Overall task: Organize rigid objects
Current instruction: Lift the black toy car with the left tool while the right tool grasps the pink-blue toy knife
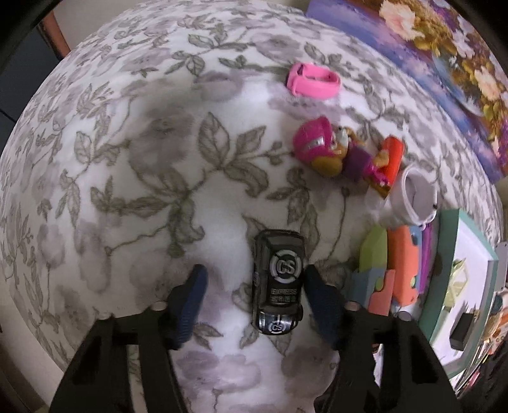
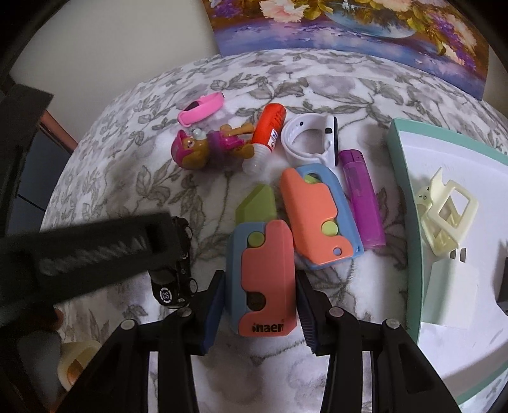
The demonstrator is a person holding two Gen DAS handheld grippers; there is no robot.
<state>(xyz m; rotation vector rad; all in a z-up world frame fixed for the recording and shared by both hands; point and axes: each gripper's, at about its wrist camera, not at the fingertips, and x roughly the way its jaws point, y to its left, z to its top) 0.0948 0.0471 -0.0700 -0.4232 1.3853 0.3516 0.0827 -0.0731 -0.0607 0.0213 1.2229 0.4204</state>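
A black toy car (image 1: pixel 279 281) lies on the floral blanket between my left gripper's (image 1: pixel 254 287) open fingers, close to the right finger (image 1: pixel 320 301). In the right wrist view the car (image 2: pixel 173 279) shows partly hidden under the left gripper's body. My right gripper (image 2: pixel 258 305) has its fingers around a coral-and-blue toy knife (image 2: pixel 263 279) with a green blade; both pads look pressed on its sides. A second coral-and-blue toy knife (image 2: pixel 320 216) lies just beyond.
A purple lighter (image 2: pixel 362 200), white wristband (image 2: pixel 309 139), orange tube (image 2: pixel 270 127), dog figure (image 2: pixel 206 146) and pink band (image 2: pixel 201 108) lie further back. A teal-rimmed white tray (image 2: pixel 409 222) at right holds a cream hair clip (image 2: pixel 444 216). A flower painting (image 2: pixel 349 28) stands behind.
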